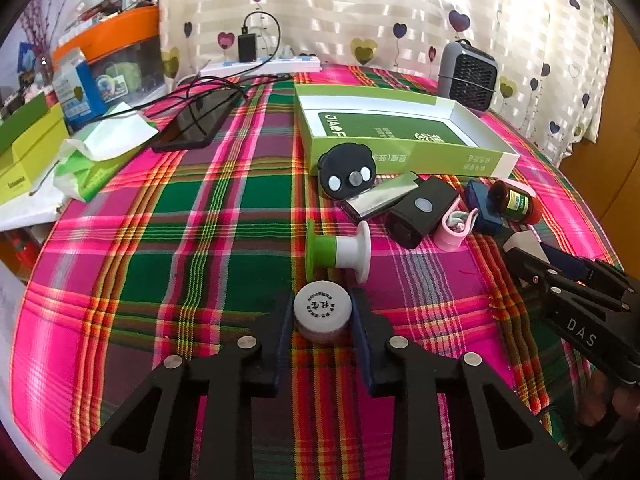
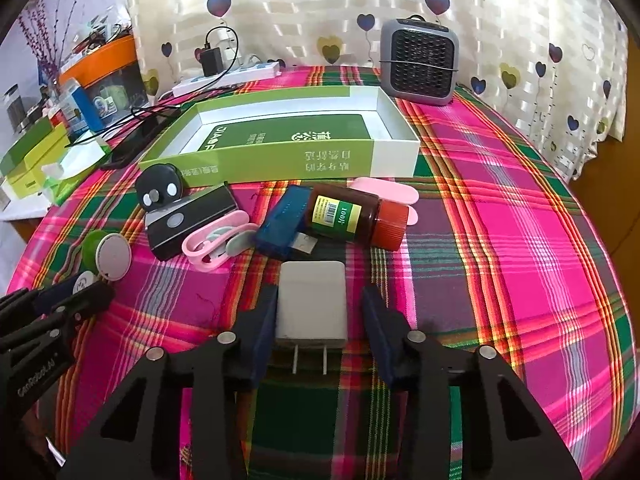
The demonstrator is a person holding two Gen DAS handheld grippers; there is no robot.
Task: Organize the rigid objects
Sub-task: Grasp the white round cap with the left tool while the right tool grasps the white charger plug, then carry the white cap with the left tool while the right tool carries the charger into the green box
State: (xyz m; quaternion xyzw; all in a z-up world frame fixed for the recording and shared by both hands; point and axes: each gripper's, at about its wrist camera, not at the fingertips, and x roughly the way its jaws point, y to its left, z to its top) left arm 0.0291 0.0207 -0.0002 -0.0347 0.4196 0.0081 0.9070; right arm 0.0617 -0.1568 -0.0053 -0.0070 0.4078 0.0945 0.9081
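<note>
Your left gripper [image 1: 322, 312] clamps the small white-capped round jar [image 1: 322, 307]; your right gripper [image 2: 319, 312] brackets the white plastic charger block [image 2: 310, 304] — right pad apart. Square both before lifting toward the green cardboard box [image 2: 280, 160].

1. "DAS" is showing in white letters on the black body of the right gripper [image 1: 524, 256].
2. "100" is reading sideways on the yellow-green label of the brown bottle [image 2: 344, 216].
3. Upside-down Chinese print is running along the green box [image 2: 280, 160]; I cannot read it.
</note>
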